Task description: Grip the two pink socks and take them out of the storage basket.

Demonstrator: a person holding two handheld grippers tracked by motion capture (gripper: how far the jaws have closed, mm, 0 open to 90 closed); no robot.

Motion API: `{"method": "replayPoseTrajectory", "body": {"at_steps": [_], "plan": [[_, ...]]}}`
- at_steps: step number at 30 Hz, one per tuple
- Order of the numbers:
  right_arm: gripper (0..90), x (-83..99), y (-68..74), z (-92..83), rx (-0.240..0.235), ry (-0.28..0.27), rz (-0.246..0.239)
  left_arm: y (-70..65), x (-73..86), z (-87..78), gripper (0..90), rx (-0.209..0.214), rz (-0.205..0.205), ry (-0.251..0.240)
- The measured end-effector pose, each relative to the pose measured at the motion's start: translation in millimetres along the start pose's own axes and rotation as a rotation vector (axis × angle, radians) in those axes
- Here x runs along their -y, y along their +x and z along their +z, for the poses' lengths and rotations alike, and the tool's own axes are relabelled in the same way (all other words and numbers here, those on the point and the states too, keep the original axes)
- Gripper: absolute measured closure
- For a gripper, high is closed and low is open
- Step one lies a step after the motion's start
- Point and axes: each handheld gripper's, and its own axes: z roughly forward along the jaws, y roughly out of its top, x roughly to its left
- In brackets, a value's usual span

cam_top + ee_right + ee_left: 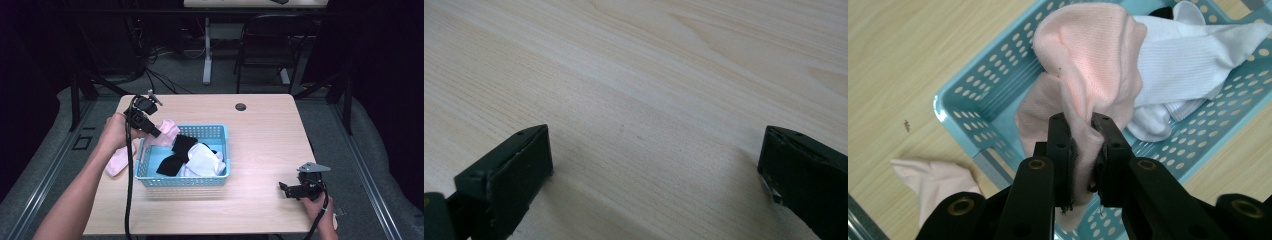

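A blue perforated basket (150, 176) sits near the middle of the worktop (265, 135), a little toward its left edge. Inside lie a white sock (204, 161) at the right and black socks (176, 152) at the centre; in the left gripper view the white sock (1193, 60) lies bunched against the basket's (973, 95) far wall, with a bit of black cloth showing at the top.

The left gripper (159, 134) is over the basket's rear left corner, clenched on a pink sock (167, 131). In its own view the gripper (1083, 135) pinches a fold of this pink sock (1088, 55), which hangs bunched over the corner, partly above the white sock. A second pink sock (117, 161) lies flat on the worktop just outside the basket's left side; the left gripper view shows it (933, 180) beside the rim.

The right gripper (286, 189) rests near the front right corner of the worktop, well apart from the basket, with its jaws spread wide and nothing between them. Its own view shows the gripper (654, 160) over bare wood grain.

A round grommet (241, 106) sits near the rear edge.
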Motion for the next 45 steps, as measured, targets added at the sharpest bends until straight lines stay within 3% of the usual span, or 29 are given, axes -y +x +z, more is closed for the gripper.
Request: {"method": "replayPoseTrajectory", "body": {"at_steps": [14,23,30,35,45], "plan": [[0.5,0.0,0.0,0.0,0.0,0.0,0.0,8.3,1.9,-35.5,79.9,-0.038,-0.021,-0.041],[0.5,0.0,0.0,0.0,0.0,0.0,0.0,21.8,16.2,-53.0,79.9,-0.065,-0.056,-0.051],[0.5,0.0,0.0,0.1,-0.001,-0.001,0.0,38.0,32.5,-57.6,79.9,-0.081,-0.1,-0.049],[0.5,0.0,0.0,0.0,0.0,0.0,0.0,55.8,49.8,-59.6,79.9,-0.093,-0.153,-0.037],[0.5,0.0,0.0,0.0,-0.001,0.0,0.0,81.4,77.8,-44.5,80.0,-0.102,-0.228,-0.001]]}}
